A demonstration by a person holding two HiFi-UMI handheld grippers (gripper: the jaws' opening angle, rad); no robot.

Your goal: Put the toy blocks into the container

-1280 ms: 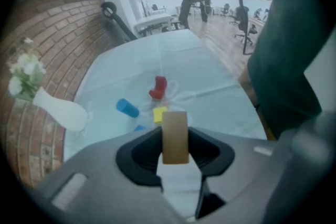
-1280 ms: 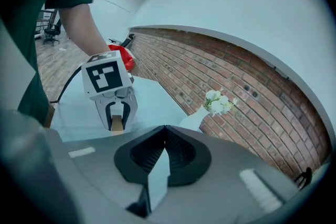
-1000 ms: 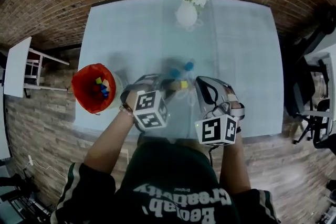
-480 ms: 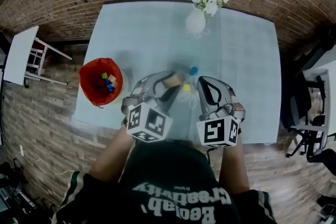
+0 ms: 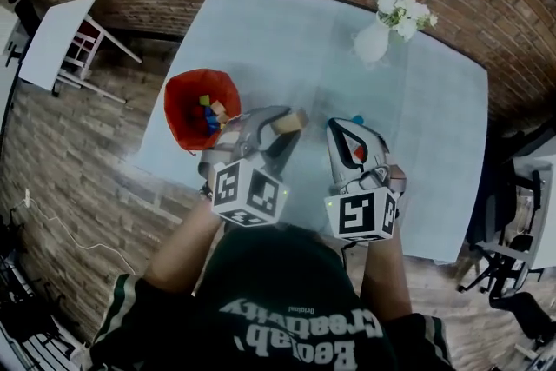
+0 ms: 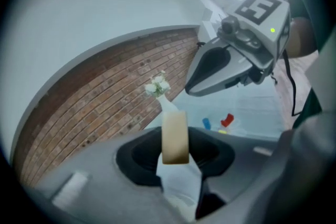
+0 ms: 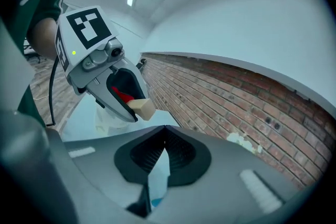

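My left gripper (image 5: 291,124) is shut on a tan wooden block (image 5: 289,121), lifted above the table just right of the red container (image 5: 185,93). The block stands upright between the jaws in the left gripper view (image 6: 175,136). The container holds several coloured blocks (image 5: 209,110). A blue block (image 6: 206,123), a red block (image 6: 227,120) and a yellow one (image 6: 222,132) lie on the table beneath my right gripper (image 6: 190,89). The right gripper (image 7: 165,129) has its jaws closed together with nothing between them, and its view shows the left gripper's tan block (image 7: 140,107).
A white vase of white flowers (image 5: 373,39) stands at the far side of the pale blue table (image 5: 278,39). A brick wall runs behind the table. A small white side table (image 5: 54,41) stands to the left, and chairs (image 5: 521,213) to the right.
The left gripper has lifted the tan block off the table and carried it nearer the red container. The right gripper has shifted a little above the remaining blocks.
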